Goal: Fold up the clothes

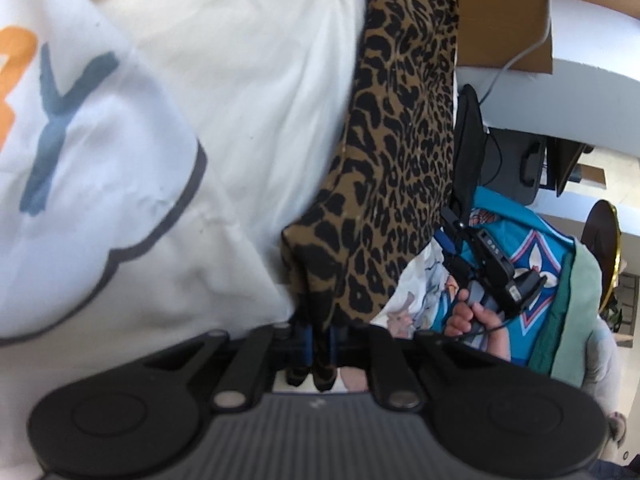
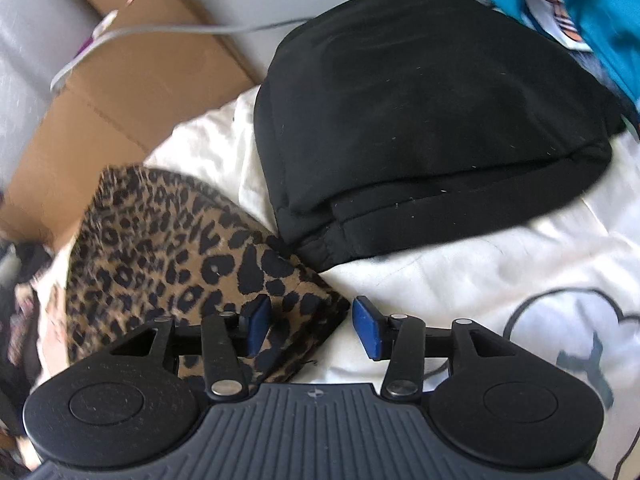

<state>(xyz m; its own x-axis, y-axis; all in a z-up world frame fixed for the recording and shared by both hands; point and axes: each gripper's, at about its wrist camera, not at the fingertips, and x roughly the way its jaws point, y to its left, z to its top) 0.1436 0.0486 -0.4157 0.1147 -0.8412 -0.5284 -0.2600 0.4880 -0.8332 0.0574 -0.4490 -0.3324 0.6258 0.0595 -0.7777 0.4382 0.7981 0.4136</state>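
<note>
Folding the leopard-print garment [image 1: 400,152] is the step in hand, I judge: my left tongs [image 1: 320,344] are clenched on one corner of it, while my right tongs [image 2: 310,326] stand released with a corner between the pads, unpressed. It lies on a white printed cloth [image 2: 460,280] beside one folded black garment [image 2: 432,108]. Next I should close the right tongs and draw the edge over. One cardboard box [image 2: 132,92] sits behind.

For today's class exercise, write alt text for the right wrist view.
The right gripper is open, its blue fingers either side of a corner of leopard-print cloth on a white printed garment. A folded black garment lies beyond, with a cardboard box behind.
</note>
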